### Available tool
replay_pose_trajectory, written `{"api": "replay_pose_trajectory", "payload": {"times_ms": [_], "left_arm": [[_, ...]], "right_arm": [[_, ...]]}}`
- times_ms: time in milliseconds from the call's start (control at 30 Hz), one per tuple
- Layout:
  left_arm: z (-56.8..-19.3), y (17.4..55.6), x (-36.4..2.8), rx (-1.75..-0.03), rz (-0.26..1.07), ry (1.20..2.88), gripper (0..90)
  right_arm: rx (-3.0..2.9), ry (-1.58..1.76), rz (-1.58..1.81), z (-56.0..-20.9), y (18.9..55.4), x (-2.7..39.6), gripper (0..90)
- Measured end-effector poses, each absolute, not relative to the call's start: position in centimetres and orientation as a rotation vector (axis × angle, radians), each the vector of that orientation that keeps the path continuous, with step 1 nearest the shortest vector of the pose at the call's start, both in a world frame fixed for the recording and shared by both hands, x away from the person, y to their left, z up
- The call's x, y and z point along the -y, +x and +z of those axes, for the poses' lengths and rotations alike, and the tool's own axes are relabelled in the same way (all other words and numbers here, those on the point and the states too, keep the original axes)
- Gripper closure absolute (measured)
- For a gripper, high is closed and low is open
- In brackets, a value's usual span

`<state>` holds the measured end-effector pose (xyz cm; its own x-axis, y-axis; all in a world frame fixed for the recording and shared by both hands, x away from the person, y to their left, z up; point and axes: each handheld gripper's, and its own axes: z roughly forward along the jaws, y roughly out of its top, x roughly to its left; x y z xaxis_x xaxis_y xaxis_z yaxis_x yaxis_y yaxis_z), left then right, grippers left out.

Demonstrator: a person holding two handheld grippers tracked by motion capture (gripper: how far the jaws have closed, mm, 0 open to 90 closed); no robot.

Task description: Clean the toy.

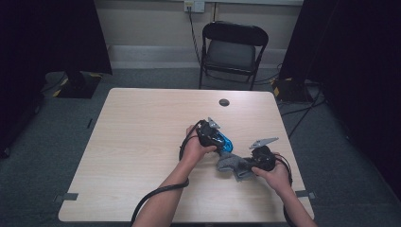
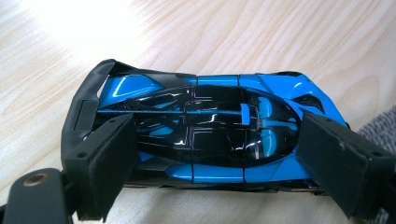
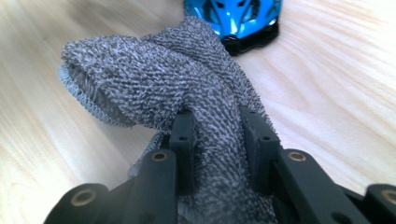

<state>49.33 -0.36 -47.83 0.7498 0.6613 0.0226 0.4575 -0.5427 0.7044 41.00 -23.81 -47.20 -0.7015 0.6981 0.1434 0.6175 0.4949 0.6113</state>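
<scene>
On the pale wooden worktop (image 1: 142,142), toward its right edge, the left hand-held gripper (image 2: 210,154) clamps a glossy blue-and-black toy car (image 2: 205,130) lengthwise across its jaws, nose toward the grey knitted cloth (image 3: 187,93) pinched by the right hand-held gripper (image 3: 217,140).

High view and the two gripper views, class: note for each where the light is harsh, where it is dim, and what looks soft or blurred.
High view: dim room, dark curtains, evenly lit table. Left gripper view: washed-out glare on the wood at upper left, sharp glints on the toy car. Right gripper view: grey cloth crisp between the pads, the car's nose and far wood softer.
</scene>
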Motion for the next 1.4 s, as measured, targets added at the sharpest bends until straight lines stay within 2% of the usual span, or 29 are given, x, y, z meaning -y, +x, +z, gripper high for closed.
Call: {"api": "replay_pose_trajectory", "payload": {"times_ms": [1400], "left_arm": [[-47.8,49.3,0.3,-0.832,0.372,2.237,12.9]], "right_arm": [[-2.518,1.301,0.864,-46.9,45.2,26.7,69.9]]}}
